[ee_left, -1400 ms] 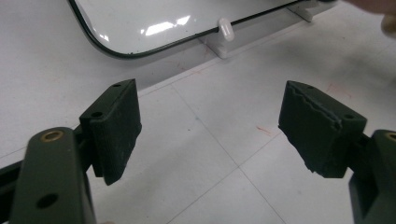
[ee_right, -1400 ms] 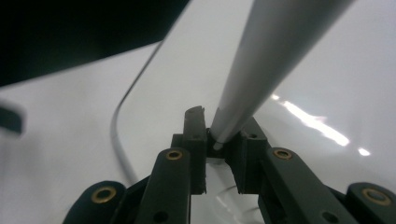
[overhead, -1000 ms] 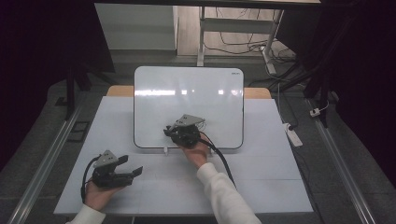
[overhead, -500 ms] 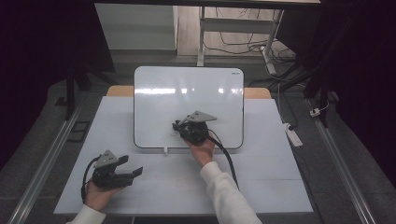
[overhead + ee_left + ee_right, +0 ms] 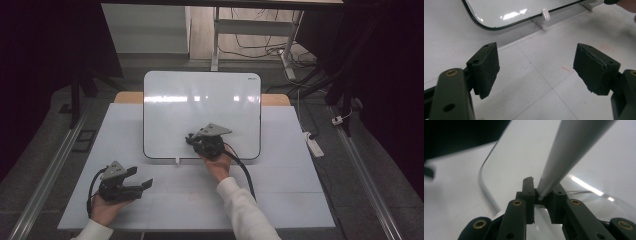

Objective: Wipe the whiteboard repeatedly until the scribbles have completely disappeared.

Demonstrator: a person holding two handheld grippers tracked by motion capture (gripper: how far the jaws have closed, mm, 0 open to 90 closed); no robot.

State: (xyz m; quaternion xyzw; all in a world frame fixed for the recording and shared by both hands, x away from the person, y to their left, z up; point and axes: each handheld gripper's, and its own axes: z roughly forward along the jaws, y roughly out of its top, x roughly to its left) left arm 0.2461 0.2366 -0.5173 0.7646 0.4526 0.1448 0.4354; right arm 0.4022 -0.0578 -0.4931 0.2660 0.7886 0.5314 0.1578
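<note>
A white whiteboard point(image 5: 200, 100) with a dark rim lies at the back middle of the table. My right gripper point(image 5: 200, 142) hovers over the board's lower edge, shut on a pale grey pen-like stick point(image 5: 574, 150) that slants up and away between the jaws point(image 5: 541, 192). The board's glossy surface point(image 5: 619, 157) and its curved corner lie below. Near the front left of the table my left gripper point(image 5: 140, 179) is held open, nothing between its pads point(image 5: 486, 67). The left gripper view catches the board's corner point(image 5: 506, 10).
A small white peg point(image 5: 545, 13) stands at the board's near edge point(image 5: 176, 161). The white tabletop point(image 5: 280, 190) has free room at front right. A white power strip point(image 5: 314, 145) lies off the right edge. Metal rails run along both sides.
My right gripper has shifted a little to the right along the board's lower part, still shut on the stick. The left gripper has not moved.
</note>
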